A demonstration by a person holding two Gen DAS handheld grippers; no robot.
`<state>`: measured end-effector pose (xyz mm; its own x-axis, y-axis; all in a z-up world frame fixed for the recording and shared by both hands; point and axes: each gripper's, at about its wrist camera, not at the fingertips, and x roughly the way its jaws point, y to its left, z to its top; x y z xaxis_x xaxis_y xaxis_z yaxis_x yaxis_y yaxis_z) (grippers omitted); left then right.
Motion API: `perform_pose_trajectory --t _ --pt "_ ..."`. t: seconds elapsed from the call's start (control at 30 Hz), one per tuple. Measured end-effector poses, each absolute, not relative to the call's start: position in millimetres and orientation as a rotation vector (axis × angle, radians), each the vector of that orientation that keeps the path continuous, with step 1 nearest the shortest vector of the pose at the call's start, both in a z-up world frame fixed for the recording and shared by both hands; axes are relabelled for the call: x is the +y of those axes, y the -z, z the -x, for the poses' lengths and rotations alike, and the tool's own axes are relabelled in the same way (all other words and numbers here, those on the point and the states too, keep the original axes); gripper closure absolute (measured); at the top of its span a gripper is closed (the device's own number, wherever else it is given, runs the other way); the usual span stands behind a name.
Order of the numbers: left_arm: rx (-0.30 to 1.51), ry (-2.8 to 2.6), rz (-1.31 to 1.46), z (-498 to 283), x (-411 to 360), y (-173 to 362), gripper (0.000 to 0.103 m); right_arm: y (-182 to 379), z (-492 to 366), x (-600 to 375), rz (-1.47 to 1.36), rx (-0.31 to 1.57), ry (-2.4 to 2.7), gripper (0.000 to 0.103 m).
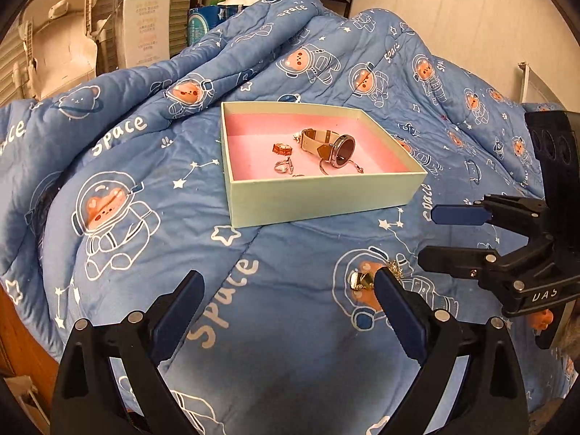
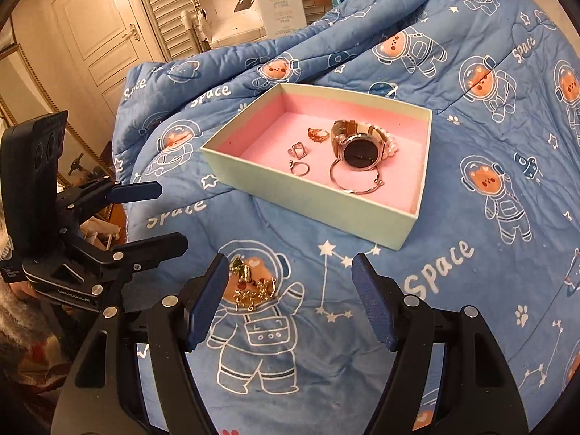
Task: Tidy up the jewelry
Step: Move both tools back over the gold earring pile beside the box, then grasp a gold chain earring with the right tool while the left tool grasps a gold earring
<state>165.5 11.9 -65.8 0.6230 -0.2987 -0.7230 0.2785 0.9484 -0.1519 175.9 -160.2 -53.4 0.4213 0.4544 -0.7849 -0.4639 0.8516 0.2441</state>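
Observation:
A pale green box (image 1: 319, 201) (image 2: 308, 199) with a pink lining sits on the blue quilt. In it lie a watch (image 1: 335, 146) (image 2: 357, 152), a bangle (image 2: 353, 183), an orange-stone ring (image 1: 282, 149) (image 2: 318, 134) and two thin rings (image 1: 284, 166) (image 2: 299, 168). A small heap of gold jewelry (image 1: 362, 281) (image 2: 252, 286) lies on the quilt in front of the box. My left gripper (image 1: 290, 290) (image 2: 166, 217) is open and empty, its right finger beside the heap. My right gripper (image 2: 290, 275) (image 1: 427, 235) is open and empty, with the heap by its left finger.
The blue space-print quilt (image 1: 145, 181) (image 2: 471, 272) is rumpled and rises behind the box. White cartons (image 1: 145, 18) and a shelf stand beyond it. A door (image 2: 98, 29) and louvred panels show at the far left in the right wrist view.

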Motion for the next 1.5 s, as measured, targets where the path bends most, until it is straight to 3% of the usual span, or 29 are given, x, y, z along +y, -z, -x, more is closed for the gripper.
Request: perform_pose_trajectory --t 0.2,0.33,0.63,0.73,0.9,1.17,1.5 --pt "0.843 0.318 0.092 -153.2 19.3 73.4 0.012 66.6 -161.3 -156.6 0.037 0.991 -0.564 0.034" --pt "0.843 0.348 0.111 -143.6 15.1 75.6 0.019 70.5 -155.0 -157.5 0.048 1.001 -0.561 0.042" --pt "0.858 0.335 0.112 -133.6 4.0 85.2 0.023 80.1 -145.7 -147.2 -0.009 1.054 -0.638 0.058" --pt "0.859 0.335 0.091 -132.3 2.5 84.8 0.029 84.7 -146.6 -139.7 0.001 1.058 -0.634 0.059" --pt "0.867 0.342 0.098 -133.2 3.8 85.7 0.039 88.0 -154.6 -134.2 0.002 1.059 -0.601 0.072" --pt "0.87 0.388 0.054 -136.2 -6.1 87.9 0.059 90.0 -158.6 -136.2 0.001 1.044 -0.573 0.084" --pt "0.851 0.441 -0.169 -148.9 -40.0 98.8 0.072 88.0 -157.0 -144.8 -0.014 1.048 -0.566 0.085"
